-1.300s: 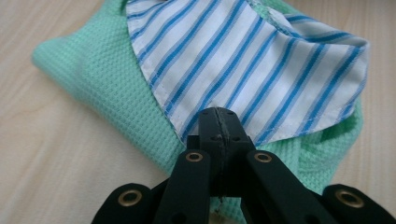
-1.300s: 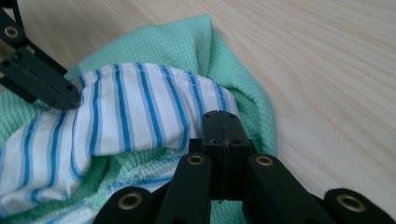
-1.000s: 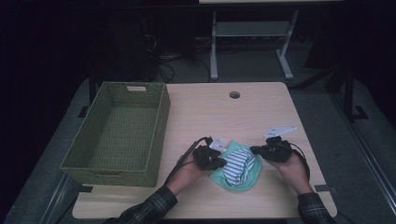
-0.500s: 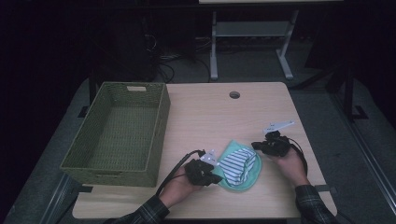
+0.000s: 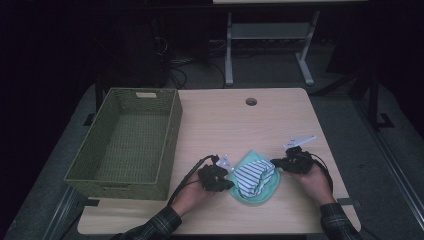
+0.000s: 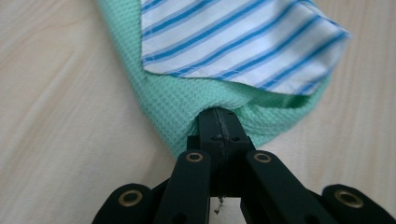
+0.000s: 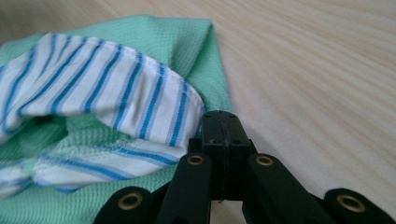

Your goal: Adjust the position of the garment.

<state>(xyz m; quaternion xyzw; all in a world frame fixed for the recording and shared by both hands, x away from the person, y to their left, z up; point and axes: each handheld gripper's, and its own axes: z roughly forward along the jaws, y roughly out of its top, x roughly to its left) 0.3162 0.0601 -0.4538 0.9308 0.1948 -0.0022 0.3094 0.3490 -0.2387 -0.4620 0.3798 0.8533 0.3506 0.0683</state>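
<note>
Since the frame half a second back, the left gripper (image 5: pixel 226 183) has edged only slightly toward the cloths, and the right gripper (image 5: pixel 276 163) sits much where it was — a second ago both were pressed closer together over the bundle. On the pale wooden table (image 5: pixel 220 120), a green waffle-weave cloth (image 5: pixel 267 187) lies near the front edge with a blue-and-white striped cloth (image 5: pixel 252 175) folded on top of it. The left gripper works at the bundle's nine o'clock side; in the left gripper view its jaws are pressed together with the edge of the green waffle-weave cloth (image 6: pixel 187 100) bunched right at their tips, apparently pinched, while the striped cloth (image 6: pixel 243 42) drapes above. The right gripper, at the bundle's two o'clock, shows its jaws fully closed in the right gripper view (image 7: pixel 223 122), tips touching the hem of the striped cloth (image 7: pixel 93 88) where it overlaps the green one (image 7: pixel 205 51) — whether fabric is caught between them cannot be told. A woven green basket (image 5: pixel 167 135) stands at the table's nine o'clock side, well apart from the cloths, and a round cable hole (image 5: pixel 251 101) sits toward twelve o'clock. Plaid sleeves (image 5: pixel 150 227) enter from the bottom.
</note>
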